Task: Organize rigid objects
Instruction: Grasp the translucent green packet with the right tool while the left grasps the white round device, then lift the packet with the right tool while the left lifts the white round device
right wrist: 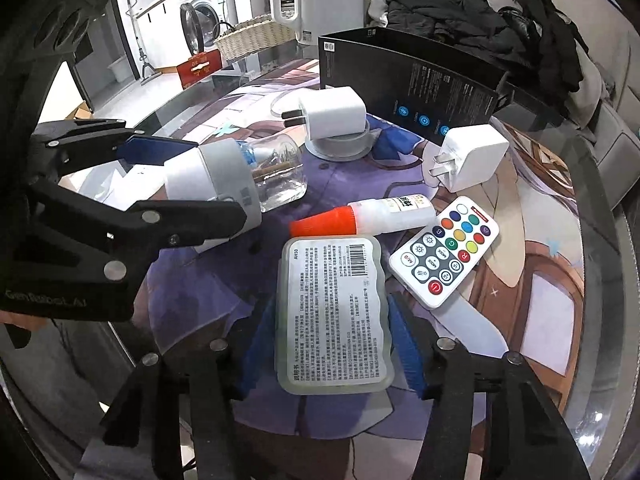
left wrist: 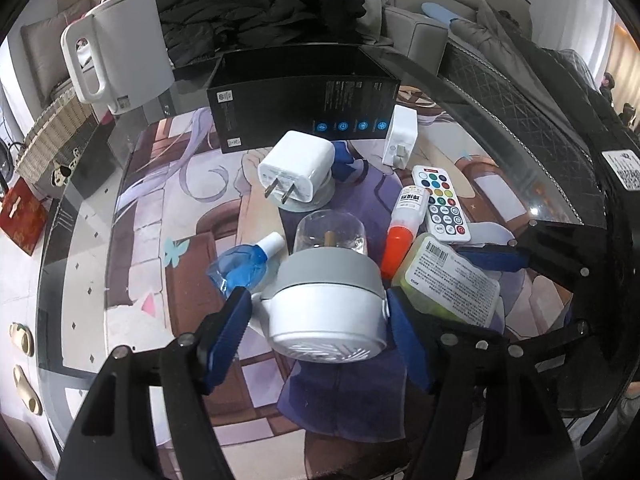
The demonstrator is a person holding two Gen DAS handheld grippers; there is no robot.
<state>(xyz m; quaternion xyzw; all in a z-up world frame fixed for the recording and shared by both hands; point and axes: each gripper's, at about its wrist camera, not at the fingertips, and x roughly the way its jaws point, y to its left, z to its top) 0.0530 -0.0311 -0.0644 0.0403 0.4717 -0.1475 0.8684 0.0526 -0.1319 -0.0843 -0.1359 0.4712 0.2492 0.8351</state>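
White charger (left wrist: 297, 171) — black box (left wrist: 304, 96) behind jar (left wrist: 330, 236)

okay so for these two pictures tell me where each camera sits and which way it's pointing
Left wrist view: sits on the left tongs, looking along them across the table toward the black box; own blue fingers flank the white device with glass jar.
Right wrist view: sits on the right tongs, looking down on the labelled pack; own fingers flank it.
Shared: the remote, orange-capped bottle, and each view shows the other tongs.
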